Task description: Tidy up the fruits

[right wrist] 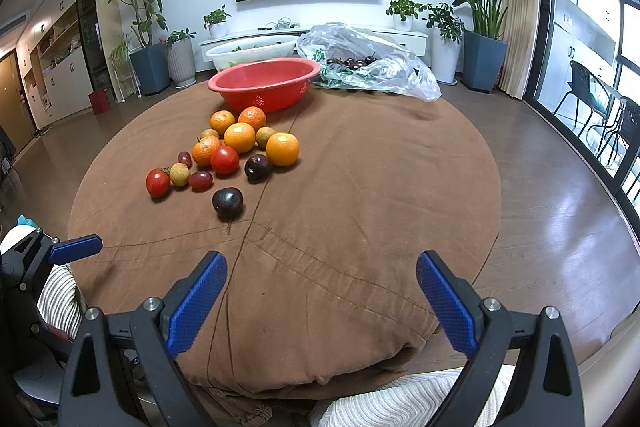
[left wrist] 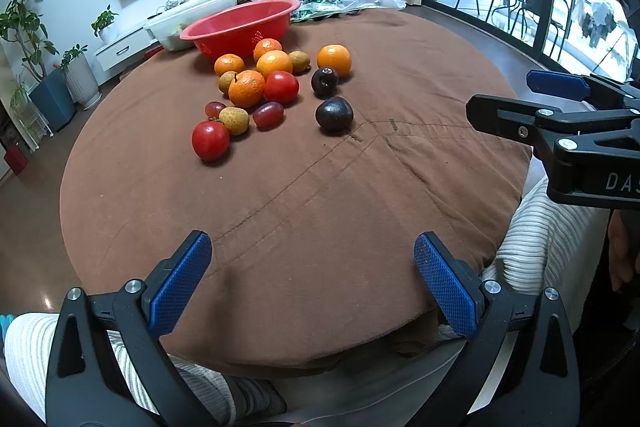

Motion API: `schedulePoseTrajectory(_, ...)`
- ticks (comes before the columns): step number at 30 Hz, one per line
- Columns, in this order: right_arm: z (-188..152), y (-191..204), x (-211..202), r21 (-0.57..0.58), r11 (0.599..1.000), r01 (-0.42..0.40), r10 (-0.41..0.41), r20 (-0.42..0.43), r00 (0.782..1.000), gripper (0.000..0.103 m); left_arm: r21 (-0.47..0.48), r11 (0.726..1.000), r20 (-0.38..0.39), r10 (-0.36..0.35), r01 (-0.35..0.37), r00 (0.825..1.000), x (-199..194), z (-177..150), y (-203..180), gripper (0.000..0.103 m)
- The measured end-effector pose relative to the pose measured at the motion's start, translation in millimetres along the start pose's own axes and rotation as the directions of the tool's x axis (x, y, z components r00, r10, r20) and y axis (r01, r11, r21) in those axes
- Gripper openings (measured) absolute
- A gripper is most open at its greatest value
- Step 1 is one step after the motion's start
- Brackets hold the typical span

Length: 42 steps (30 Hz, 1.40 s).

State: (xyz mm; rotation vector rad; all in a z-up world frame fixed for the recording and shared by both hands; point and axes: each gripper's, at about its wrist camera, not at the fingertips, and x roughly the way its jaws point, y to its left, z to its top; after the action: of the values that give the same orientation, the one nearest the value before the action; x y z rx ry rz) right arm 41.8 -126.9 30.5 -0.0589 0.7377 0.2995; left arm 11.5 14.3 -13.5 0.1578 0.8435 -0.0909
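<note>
While both jaws are gaping wide and holding nothing, the left gripper [left wrist: 312, 283] and right gripper [right wrist: 320, 301] are hovering over the near edge of the brown-clothed table [right wrist: 360, 207], the fruits [right wrist: 236, 151] lying clustered just before the red colander [right wrist: 264, 83].

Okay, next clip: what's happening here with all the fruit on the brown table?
A person holds a two-finger tool in each hand over the brown table. The left tool and right tool are both open and empty, short of the fruit. Oranges, tomatoes and dark plums lie loose in front of a red colander. No fruit shows inside it.
</note>
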Motion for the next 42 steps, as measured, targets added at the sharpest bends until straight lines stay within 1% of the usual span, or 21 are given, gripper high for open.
schedulePoseTrajectory(29, -0.1, 2.8, -0.6, -0.005, 1.000, 0.003, -0.003, 0.001, 1.000, 0.098, -0.011, 1.000, 0.005, -0.005, 0.005, 1.000, -3.4, 1.2, 2.4, 0.103)
schedulePoseTrajectory(42, 0.1, 4.2, -0.9, -0.007, 1.000, 0.005, -0.005, 0.001, 1.000, 0.098, -0.033, 0.999, 0.009, -0.009, 0.009, 1.000, -4.1, 2.0, 7.4, 0.103)
